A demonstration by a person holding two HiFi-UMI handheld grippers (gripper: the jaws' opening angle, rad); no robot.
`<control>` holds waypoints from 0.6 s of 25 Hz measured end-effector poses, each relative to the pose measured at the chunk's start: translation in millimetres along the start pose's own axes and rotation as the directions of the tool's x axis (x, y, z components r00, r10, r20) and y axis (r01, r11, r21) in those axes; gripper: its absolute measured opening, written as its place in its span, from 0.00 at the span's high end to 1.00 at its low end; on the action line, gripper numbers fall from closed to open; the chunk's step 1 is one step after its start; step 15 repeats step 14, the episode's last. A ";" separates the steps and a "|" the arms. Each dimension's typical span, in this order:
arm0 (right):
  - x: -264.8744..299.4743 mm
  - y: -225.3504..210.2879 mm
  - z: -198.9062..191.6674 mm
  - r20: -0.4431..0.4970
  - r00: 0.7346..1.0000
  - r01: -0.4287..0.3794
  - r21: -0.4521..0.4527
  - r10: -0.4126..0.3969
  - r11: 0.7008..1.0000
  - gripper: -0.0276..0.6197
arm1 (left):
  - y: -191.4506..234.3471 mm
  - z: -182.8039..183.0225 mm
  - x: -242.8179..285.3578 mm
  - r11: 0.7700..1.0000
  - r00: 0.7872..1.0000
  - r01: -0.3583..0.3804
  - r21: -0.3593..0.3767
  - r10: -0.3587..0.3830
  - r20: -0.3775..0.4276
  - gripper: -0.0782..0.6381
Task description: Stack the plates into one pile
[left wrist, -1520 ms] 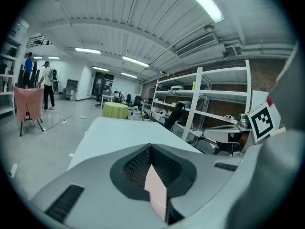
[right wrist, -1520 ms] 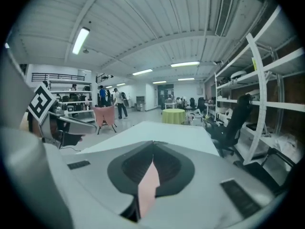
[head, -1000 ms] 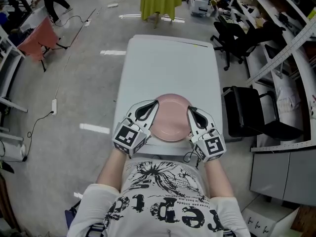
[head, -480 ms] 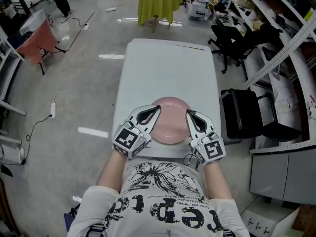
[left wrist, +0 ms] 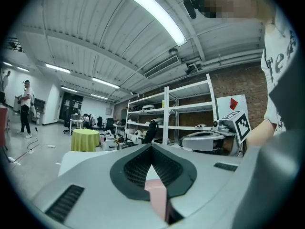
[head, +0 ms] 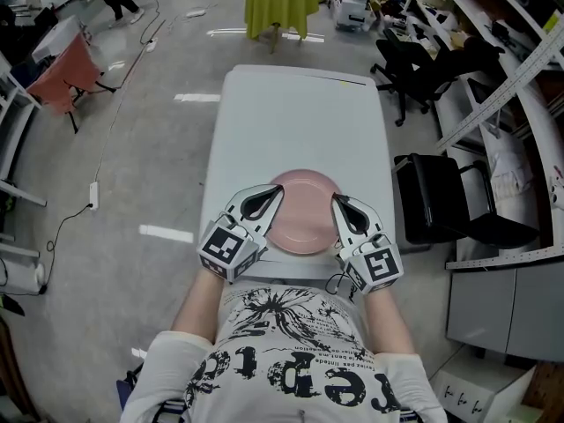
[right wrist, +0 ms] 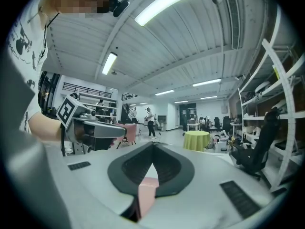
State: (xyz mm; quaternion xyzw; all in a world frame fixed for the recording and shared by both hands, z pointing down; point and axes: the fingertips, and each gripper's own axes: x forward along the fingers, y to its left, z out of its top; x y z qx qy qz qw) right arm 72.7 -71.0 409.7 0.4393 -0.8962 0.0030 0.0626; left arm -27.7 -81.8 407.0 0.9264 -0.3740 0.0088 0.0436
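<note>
Pink plate [head: 304, 214] is pinched at opposite rims by the fingers of the left gripper [head: 277, 192] and the right gripper [head: 337, 203], seemingly to carry it level above the counter [head: 300, 122].

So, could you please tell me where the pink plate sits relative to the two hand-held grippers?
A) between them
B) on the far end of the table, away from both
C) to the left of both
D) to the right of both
A: in the head view the pink plate lies on the white table, with the left hand-held gripper at one side of its rim and the right hand-held gripper at the other.
</note>
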 end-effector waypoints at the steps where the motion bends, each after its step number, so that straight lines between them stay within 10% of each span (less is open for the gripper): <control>1: -0.5 0.3 0.1 0.000 1.000 0.000 -0.001 0.000 1.000 0.95 | 0.4 -1.0 -0.1 1.000 1.000 -0.002 -0.002 0.002 -0.003 0.89; 15: 2.8 -1.1 0.4 -0.003 1.000 0.019 0.004 -0.019 1.000 0.95 | 6.9 0.5 0.5 1.000 1.000 -0.008 -0.007 0.008 -0.013 0.89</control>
